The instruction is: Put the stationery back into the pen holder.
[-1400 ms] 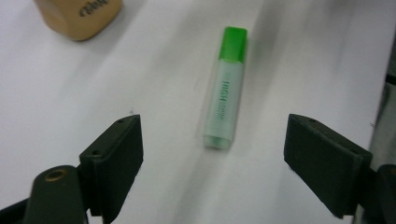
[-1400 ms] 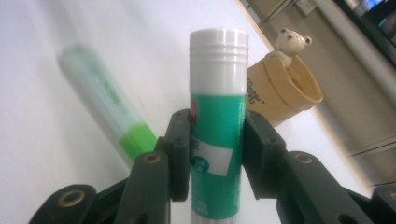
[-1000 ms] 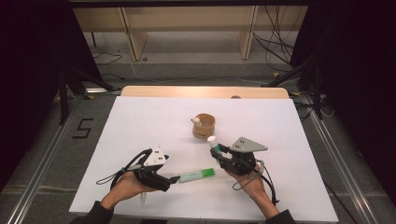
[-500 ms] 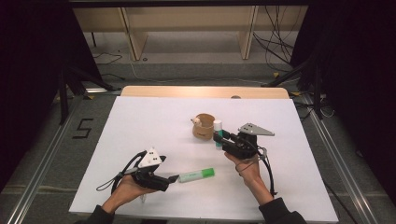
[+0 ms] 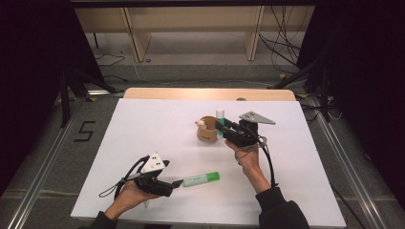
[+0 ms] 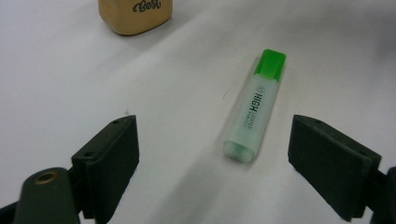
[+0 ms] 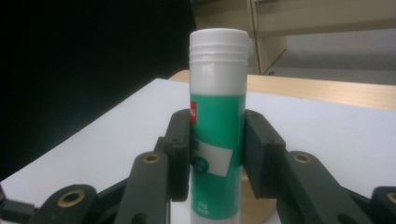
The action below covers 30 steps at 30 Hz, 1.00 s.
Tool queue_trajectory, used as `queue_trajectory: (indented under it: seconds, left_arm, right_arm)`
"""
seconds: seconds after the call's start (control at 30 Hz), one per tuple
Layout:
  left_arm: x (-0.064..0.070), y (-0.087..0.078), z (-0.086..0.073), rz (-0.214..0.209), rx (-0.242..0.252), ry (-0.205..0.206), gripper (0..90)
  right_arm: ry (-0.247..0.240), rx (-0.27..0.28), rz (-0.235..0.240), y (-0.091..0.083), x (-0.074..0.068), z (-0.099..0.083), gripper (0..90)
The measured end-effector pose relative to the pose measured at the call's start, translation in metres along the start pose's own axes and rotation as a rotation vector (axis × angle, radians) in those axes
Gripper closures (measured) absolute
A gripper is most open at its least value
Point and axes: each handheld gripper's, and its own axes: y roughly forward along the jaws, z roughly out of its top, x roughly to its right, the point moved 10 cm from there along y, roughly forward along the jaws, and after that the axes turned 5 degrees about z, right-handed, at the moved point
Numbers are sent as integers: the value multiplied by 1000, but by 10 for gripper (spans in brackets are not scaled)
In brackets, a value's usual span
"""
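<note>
Two tongs, right tongs (image 7: 217,154) pinching upright glue stick (image 7: 217,116) seemingly above cup (image 5: 207,130), left tongs (image 6: 212,158) spread, highlighter (image 6: 254,105) between.

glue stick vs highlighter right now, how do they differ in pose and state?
The glue stick stands upright, clamped in the right gripper beside the brown cup; the highlighter lies flat on the white table. The glue stick is held; the highlighter lies free between the jaws of the open left gripper. The glue stick has a white cap, the highlighter a green one. Both are partly green.
</note>
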Motion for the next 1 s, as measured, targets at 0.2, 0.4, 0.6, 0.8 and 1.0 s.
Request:
queue_trajectory:
  seconds: [0.2, 0.4, 0.6, 0.8, 1.0]
  left_arm:
    - [3, 1, -1, -4, -4, 15, 160]
    - [4, 1, -1, -7, -7, 19, 160]
    - [4, 2, -2, -5, -11, 22, 160]
    - [4, 1, -1, -6, -5, 24, 160]
    - [4, 1, -1, -5, -5, 23, 161]
  right_arm:
    - [-1, 9, -19, 11, 6, 13, 660]
    - [0, 8, -48, 21, 13, 16, 661]
    - [2, -3, -65, 34, 18, 15, 661]
    - [13, -6, -85, 45, 21, 15, 660]
    - [30, -14, -101, 52, 28, 9, 660]
